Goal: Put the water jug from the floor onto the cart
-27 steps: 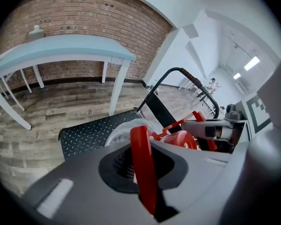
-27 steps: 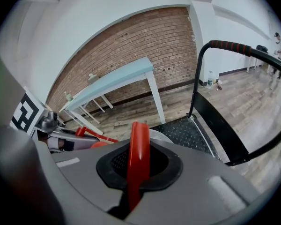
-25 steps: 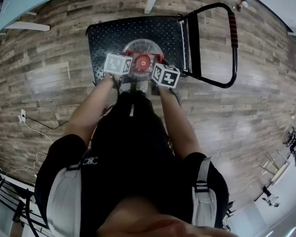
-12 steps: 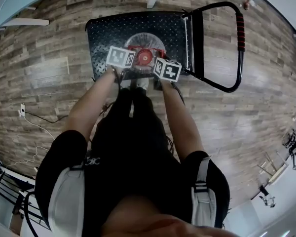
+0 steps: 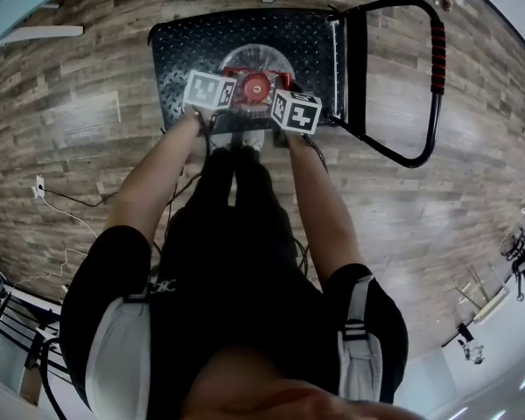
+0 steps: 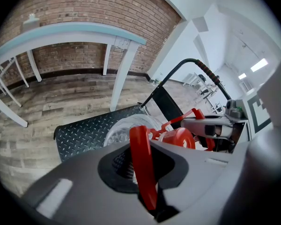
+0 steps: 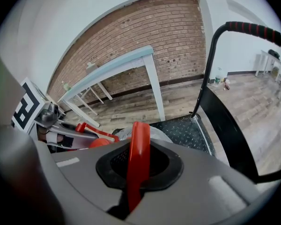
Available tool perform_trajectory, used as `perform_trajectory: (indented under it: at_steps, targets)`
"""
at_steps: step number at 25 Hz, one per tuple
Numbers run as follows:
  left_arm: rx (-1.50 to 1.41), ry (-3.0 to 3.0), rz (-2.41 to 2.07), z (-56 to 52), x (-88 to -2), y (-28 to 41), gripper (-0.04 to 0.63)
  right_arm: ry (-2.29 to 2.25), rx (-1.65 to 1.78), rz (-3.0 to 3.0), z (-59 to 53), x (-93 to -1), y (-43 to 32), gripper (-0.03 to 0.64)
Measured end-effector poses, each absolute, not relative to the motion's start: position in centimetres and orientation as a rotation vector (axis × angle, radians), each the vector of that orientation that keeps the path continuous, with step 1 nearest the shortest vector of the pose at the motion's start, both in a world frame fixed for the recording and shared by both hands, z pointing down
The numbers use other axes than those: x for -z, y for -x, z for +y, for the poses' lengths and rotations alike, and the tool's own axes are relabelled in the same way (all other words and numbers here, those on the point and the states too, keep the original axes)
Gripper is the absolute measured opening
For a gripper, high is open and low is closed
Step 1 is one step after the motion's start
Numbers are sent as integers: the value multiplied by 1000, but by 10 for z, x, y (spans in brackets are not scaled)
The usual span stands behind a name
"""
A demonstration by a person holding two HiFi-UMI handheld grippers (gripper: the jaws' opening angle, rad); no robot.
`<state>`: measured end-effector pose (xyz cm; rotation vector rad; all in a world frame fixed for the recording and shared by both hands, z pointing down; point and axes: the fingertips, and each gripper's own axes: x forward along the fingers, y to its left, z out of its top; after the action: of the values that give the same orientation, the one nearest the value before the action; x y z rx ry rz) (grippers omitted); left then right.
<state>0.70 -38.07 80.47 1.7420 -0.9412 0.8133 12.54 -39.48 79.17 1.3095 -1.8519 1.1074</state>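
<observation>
A wood-plank floor (image 5: 70, 129) and a brick wall (image 6: 84, 8) frame a flat cart (image 5: 192, 46) with a black tread-plate deck and a black push bar (image 5: 435, 55) wrapped in red grip. A pale blue tabletop (image 7: 122, 64) on white legs stands just beyond the cart. A person in dark clothes leans over the near edge of the deck, both bare arms stretched forward. The clear water jug (image 5: 255, 61) sits over the near half of the deck, between the two arms; whether it rests on the plate or hangs just above it cannot be told. The left claw (image 6: 139, 172) and the right claw (image 7: 136, 172) are each clamped narrow on the jug's red handle (image 6: 139, 144), one on either side of the red cap (image 5: 255, 86).
</observation>
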Motion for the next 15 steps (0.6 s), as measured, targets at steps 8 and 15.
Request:
perform_trajectory:
  at_steps: [8, 15]
  targets:
    - [-880, -1728, -1019, -398, -816, -1, 43, -1289, -1126, -1842, -411, -801, -131, 25]
    - [-868, -1720, -998, -405, -820, -3, 129, -1310, -1096, -1793, -416, -806, -136, 52]
